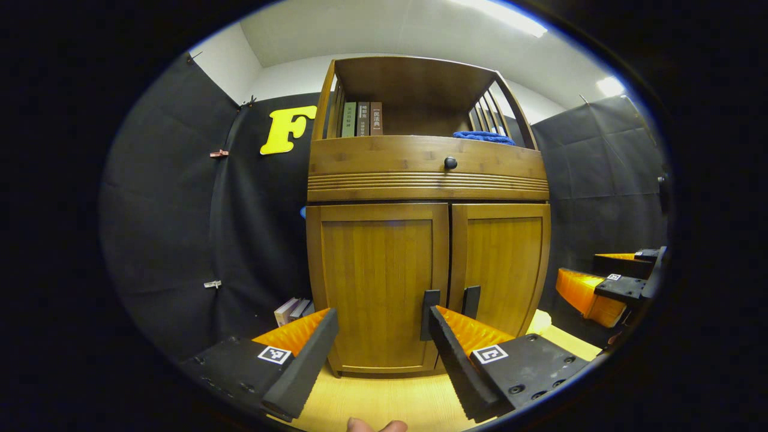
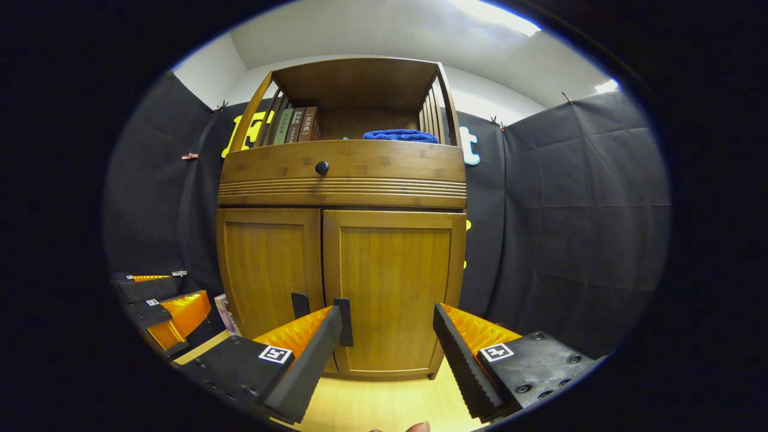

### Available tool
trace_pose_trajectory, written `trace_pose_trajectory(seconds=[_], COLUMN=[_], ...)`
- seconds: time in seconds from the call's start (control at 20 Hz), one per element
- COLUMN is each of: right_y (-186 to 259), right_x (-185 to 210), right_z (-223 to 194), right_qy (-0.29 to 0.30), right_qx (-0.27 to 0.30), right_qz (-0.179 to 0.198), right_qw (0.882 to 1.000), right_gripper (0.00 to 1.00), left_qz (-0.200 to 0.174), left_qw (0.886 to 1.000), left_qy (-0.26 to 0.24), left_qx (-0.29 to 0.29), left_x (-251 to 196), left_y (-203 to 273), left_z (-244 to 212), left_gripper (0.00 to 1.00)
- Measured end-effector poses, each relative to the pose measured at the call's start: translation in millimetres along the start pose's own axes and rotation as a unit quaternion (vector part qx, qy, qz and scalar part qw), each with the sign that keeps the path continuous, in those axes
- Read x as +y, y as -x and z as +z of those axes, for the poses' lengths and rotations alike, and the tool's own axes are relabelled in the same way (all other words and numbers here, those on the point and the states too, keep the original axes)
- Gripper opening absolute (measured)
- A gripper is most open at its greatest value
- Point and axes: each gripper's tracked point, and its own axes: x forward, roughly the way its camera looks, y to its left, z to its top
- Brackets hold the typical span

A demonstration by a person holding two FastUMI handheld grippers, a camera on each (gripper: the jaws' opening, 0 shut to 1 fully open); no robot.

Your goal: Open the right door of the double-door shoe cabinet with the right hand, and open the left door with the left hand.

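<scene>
Brown wood-grain cabinet (image 1: 384, 282) doors, blue cloth (image 1: 483, 137) above.

Booth walled in black cloth (image 1: 174, 198), pinned up with small clips (image 1: 219, 153). White wall (image 2: 207, 72) and white ceiling (image 1: 384, 30) above it, bright ceiling light (image 1: 504, 15) overhead. Floor is pale wood (image 2: 372, 402). A few books (image 1: 292, 309) stacked on the floor against the cloth. Second light (image 1: 610, 86) glows near the top of the cloth.
</scene>
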Motion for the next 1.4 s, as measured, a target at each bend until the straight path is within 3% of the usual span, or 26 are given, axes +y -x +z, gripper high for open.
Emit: trace_pose_trajectory(seconds=[0.6, 1.15, 1.25, 1.3, 1.4], right_y=[-68.4, -151.1, -161.8, -167.5, -173.9], right_x=[36.6, 65.8, 65.9, 67.2, 71.2], right_z=[-38.8, -114.4, -125.7, -130.9, -138.5], right_qy=[-0.020, -0.019, -0.017, -0.019, -0.024], right_qx=[0.040, 0.101, 0.108, 0.111, 0.116], right_qz=[0.034, 0.053, 0.046, 0.044, 0.044], right_qw=[0.998, 0.993, 0.993, 0.993, 0.992], right_gripper=[0.98, 0.98, 0.95, 0.86, 0.77], left_qz=[0.000, 0.011, 0.014, 0.015, 0.018], left_qw=[1.000, 0.999, 0.999, 0.999, 0.999], left_qy=[0.004, 0.014, 0.012, 0.011, 0.013], left_qx=[0.006, 0.031, 0.034, 0.037, 0.040], left_x=[9.1, 36.3, 42.5, 45.8, 48.5], left_y=[-16.5, -44.4, -47.4, -48.7, -50.5], left_z=[-10.1, -32.3, -36.5, -39.3, -41.3], left_gripper=[0.96, 0.92, 0.94, 0.94, 0.94])
